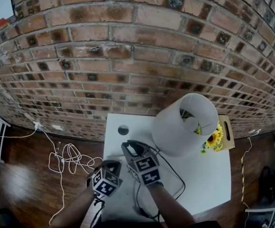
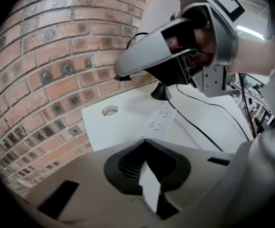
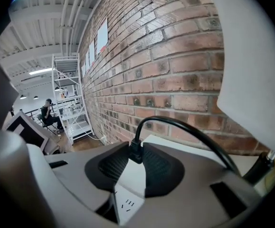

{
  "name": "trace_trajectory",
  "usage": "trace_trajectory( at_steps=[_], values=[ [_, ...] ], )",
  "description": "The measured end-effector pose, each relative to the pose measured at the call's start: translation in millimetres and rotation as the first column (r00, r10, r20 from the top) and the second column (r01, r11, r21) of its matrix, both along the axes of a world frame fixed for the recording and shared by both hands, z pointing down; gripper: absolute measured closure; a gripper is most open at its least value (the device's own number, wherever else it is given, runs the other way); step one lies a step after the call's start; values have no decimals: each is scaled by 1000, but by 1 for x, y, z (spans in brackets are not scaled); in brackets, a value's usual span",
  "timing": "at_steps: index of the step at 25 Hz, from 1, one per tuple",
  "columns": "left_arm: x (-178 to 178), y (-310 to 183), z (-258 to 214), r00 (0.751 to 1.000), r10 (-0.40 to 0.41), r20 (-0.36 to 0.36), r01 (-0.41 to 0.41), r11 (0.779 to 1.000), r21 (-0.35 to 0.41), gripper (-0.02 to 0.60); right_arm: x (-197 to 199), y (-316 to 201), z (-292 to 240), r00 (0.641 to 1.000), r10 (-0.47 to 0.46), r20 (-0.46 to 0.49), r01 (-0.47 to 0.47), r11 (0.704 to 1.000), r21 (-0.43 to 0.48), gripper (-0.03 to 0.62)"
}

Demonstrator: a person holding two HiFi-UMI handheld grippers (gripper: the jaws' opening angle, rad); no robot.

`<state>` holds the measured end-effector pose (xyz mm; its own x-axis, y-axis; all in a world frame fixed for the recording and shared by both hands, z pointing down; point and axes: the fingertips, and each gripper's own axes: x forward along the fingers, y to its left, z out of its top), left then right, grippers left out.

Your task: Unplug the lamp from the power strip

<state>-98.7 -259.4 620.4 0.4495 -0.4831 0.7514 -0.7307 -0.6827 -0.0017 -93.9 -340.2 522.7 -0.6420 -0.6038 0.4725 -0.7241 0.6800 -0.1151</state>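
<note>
Two grippers work for us: our left gripper (image 2: pixel 144 141) clamps the white power strip (image 2: pixel 162 120) on the counter (image 1: pixel 208 175), while our right gripper (image 3: pixel 136 146) pinches the black plug (image 3: pixel 135 154).

You have no words, brands or numbers to read here. The left cube (image 1: pixel 105 184) and right cube (image 1: pixel 146 170) show only black-and-white square markers; the white sheets (image 3: pixel 102 32) on the brick wall (image 3: pixel 175 56) are too small to read.

Loft-style industrial workspace: a bare brick wall (image 1: pixel 128 56) is running the length of the room, pipes (image 3: pixel 71 8) are crossing the open ceiling (image 3: pixel 42 42), a metal scaffold tower (image 3: pixel 71 94) is standing against the wall, and a person (image 3: pixel 47 110) is sitting beside it.
</note>
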Motion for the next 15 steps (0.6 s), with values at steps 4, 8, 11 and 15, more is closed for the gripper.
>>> trace_trajectory(
  at_steps=[4,8,11,15],
  values=[
    [1,1,-2,1000,11,-9,-11,1000,-10,554,-3,-14,0,1000,-2,-22,3,1000,17,497],
    [3,2,-6,999,23,-26,-23,999,-32,554,-8,-26,4,999,-7,-36,8,1000,15,497],
    [2,3,-6,999,26,-41,-27,999,-38,554,-9,-37,10,999,4,-46,-3,1000,14,497],
    [-1,3,1,999,32,-43,-33,999,-28,554,-8,-52,23,997,40,-65,-40,999,1,496]
  ],
)
